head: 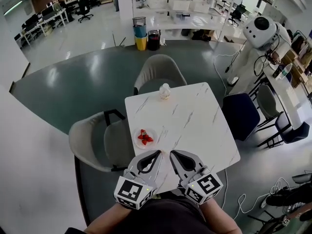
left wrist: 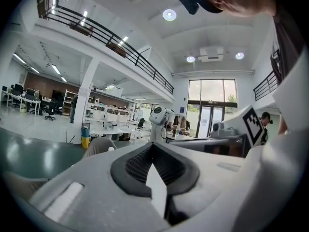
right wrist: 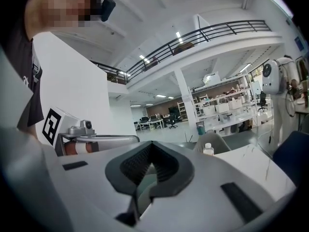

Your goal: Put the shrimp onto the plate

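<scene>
On the white marble table (head: 190, 121), near its left edge, sits a small white plate (head: 145, 138) with red shrimp (head: 145, 137) lying on it. My left gripper (head: 158, 153) hovers just below the plate over the table's near edge, jaws shut and empty. Beside it my right gripper (head: 171, 153) is also shut with nothing held. The left gripper (left wrist: 153, 148) and the right gripper (right wrist: 153, 149) each show their tips together in their own views; neither view shows the plate or the shrimp.
A small white bottle (head: 165, 91) stands at the table's far edge and shows as a bottle (right wrist: 208, 149) in the right gripper view. Grey chairs (head: 95, 140) stand left of the table and behind it, a dark blue chair (head: 241, 116) to its right. A white robot (head: 261, 33) stands far right.
</scene>
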Available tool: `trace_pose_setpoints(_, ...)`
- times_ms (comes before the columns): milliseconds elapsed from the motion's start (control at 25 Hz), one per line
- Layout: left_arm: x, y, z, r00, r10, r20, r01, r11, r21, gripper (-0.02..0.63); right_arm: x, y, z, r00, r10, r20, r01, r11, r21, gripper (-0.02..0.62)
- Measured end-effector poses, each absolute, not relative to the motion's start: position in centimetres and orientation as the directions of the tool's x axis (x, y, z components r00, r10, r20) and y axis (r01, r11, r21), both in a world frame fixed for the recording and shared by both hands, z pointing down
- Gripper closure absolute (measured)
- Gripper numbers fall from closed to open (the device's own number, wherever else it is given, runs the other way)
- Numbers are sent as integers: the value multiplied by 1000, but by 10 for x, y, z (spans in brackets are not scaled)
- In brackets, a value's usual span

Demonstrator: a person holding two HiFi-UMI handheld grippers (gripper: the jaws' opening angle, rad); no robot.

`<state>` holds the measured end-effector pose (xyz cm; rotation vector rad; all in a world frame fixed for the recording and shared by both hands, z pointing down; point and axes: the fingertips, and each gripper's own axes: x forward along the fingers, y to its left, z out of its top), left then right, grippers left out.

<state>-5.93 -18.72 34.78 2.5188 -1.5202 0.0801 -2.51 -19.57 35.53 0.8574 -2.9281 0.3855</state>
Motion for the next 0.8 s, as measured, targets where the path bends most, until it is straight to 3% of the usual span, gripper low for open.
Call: trace_pose_setpoints(800,-64,-193,342,449,-888,101,-889,-434,144,598,-27,-204,351,-844,-522,120,-536,826,-175,594)
